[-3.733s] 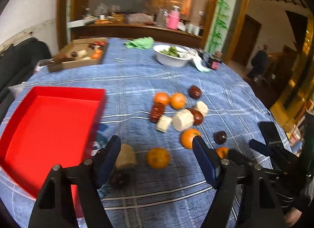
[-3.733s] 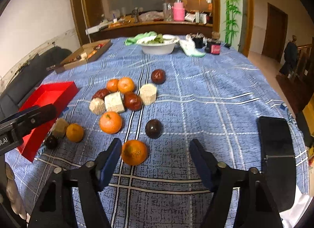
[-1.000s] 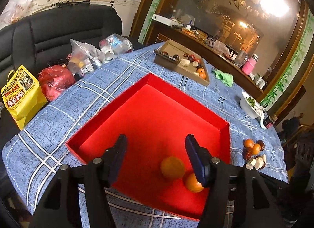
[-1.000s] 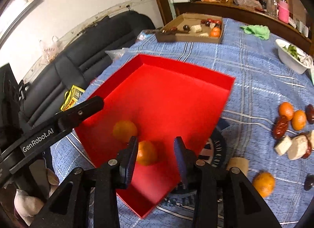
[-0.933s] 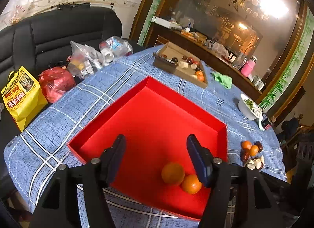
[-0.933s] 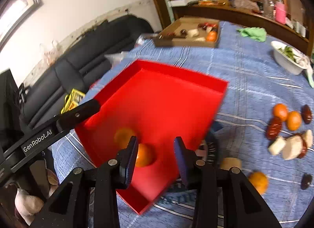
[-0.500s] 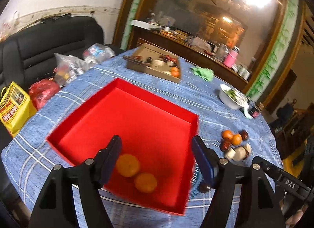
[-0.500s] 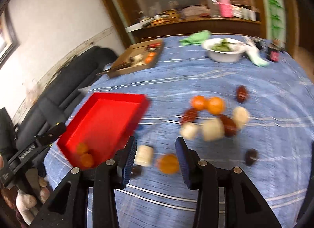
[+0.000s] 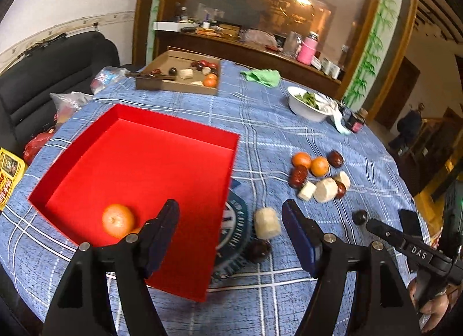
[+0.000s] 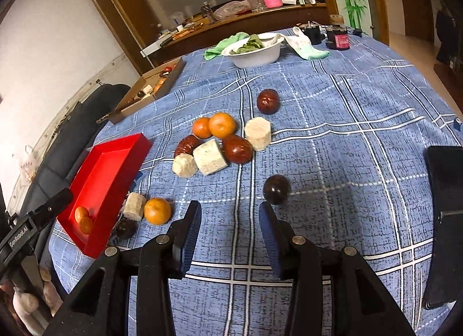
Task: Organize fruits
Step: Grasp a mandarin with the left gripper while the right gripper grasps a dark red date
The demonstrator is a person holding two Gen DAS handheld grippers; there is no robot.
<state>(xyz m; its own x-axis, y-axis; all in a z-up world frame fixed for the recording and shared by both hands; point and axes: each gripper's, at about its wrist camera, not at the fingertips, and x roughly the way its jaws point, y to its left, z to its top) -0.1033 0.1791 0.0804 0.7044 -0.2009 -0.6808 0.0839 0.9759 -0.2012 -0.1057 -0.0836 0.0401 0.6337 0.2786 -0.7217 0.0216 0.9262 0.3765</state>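
Dark plum (image 10: 276, 189) seemingly blocks right claw (image 10: 230, 221).

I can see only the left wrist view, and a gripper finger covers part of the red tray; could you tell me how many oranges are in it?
Observer: Two. The right wrist view shows two small oranges side by side at the near end of the shallow red cardboard tray.
Operator: Thank you. Is any orange lying loose close to the tray?
Observer: Yes, one loose orange lies on the blue checked tablecloth beside the pale cut cylinder, outside the tray.
Operator: Is the right hand-held gripper carrying anything?
Observer: No, it is open and empty, with a dark round fruit just beyond one fingertip.
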